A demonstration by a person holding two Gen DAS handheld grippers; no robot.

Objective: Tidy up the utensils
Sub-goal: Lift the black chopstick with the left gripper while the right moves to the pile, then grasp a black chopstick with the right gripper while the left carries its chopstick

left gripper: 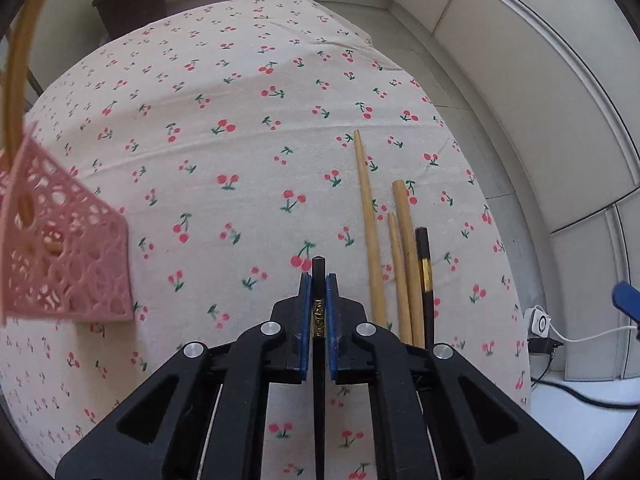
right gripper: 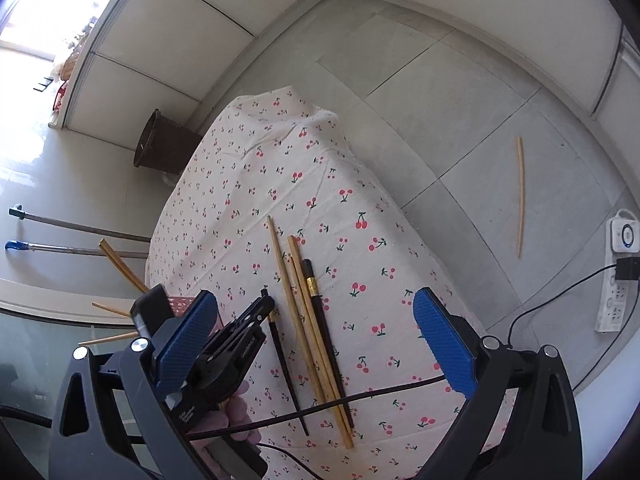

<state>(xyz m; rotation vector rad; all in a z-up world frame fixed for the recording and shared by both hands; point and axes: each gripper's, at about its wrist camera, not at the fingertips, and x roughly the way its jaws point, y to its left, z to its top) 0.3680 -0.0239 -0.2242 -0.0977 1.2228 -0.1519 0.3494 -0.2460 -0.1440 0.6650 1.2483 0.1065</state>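
Note:
My left gripper (left gripper: 319,280) is shut on a black chopstick (left gripper: 319,344) with a gold band, held just above the cherry-print tablecloth (left gripper: 224,128). In the right wrist view the left gripper (right gripper: 264,304) holds that chopstick (right gripper: 286,364) beside the pile. Three wooden chopsticks (left gripper: 370,232) and another black chopstick (left gripper: 425,276) lie together on the cloth to its right; they also show in the right wrist view (right gripper: 298,312). A pink lattice holder (left gripper: 60,248) with wooden chopsticks in it stands at the left. My right gripper (right gripper: 316,344) is open and empty above the pile.
A dark wicker bin (right gripper: 160,144) stands on the floor beyond the table. One wooden chopstick (right gripper: 520,196) lies on the floor at the right. A white power strip (right gripper: 618,272) and cables lie near the table's right edge. Two metal poles (right gripper: 80,236) lie at the left.

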